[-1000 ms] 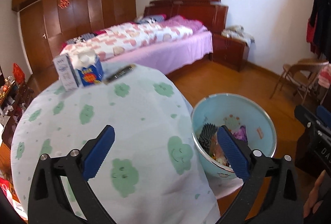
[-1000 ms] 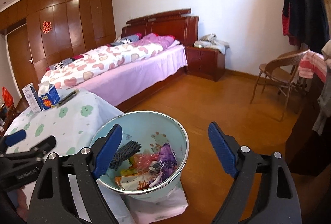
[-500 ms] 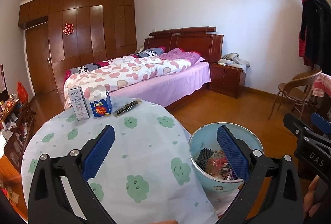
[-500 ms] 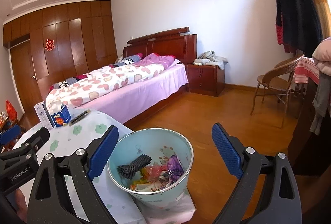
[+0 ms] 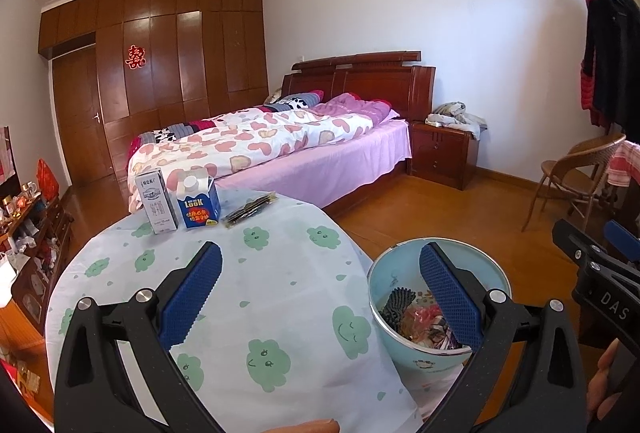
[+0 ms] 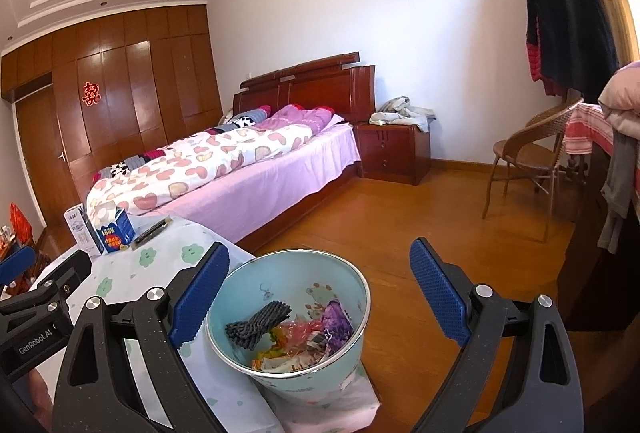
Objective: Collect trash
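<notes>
A pale blue trash bin (image 5: pixel 386 283) (image 6: pixel 312 273) stands on the floor at the table's right edge, holding wrappers and a dark mesh piece (image 6: pixel 256 323). On the table's far edge stand a white carton (image 5: pixel 156 203), a blue carton (image 5: pixel 199 203) and a dark flat wrapper (image 5: pixel 250 209); they also show in the right wrist view (image 6: pixel 82 231) (image 6: pixel 116 231) (image 6: pixel 153 229). My left gripper (image 5: pixel 320 297) is open and empty above the table. My right gripper (image 6: pixel 318 299) is open and empty above the bin.
The round table (image 5: pixel 280 265) has a white cloth with green clouds. A bed (image 5: pixel 280 149), a nightstand (image 5: pixel 444 153) and a wicker chair (image 5: pixel 572 185) stand beyond on the wood floor. A cluttered shelf (image 5: pixel 24 233) is at the left.
Both grippers have risen and tilted up, so more of the room and ceiling shows. Both stay open and empty. The bin and cartons have not moved.
</notes>
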Motion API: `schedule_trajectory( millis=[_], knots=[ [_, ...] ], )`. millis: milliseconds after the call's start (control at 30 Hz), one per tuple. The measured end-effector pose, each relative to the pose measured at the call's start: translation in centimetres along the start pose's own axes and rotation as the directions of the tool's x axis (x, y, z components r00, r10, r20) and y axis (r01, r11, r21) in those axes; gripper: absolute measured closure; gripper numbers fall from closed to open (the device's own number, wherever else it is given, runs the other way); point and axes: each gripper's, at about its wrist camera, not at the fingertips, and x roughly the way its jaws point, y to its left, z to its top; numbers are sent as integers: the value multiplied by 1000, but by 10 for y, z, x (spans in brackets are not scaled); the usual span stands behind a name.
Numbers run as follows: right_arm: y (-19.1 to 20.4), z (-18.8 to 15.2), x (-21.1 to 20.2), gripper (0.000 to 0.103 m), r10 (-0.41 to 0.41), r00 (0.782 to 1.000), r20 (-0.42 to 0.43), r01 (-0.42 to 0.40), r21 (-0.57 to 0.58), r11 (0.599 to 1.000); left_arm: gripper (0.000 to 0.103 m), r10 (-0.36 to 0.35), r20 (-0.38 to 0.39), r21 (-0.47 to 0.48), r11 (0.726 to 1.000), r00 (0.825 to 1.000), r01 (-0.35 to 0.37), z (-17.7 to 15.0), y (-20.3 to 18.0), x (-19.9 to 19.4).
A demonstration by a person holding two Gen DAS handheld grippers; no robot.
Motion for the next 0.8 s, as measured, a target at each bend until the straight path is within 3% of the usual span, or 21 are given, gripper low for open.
schedule_trajectory(
  millis=[800],
  knots=[
    [-4, 1, 3, 13, -1, 1000, -14, 1, 5, 1000, 6, 1, 1, 7, 1000, 1000, -1, 0, -2, 1]
  ],
)
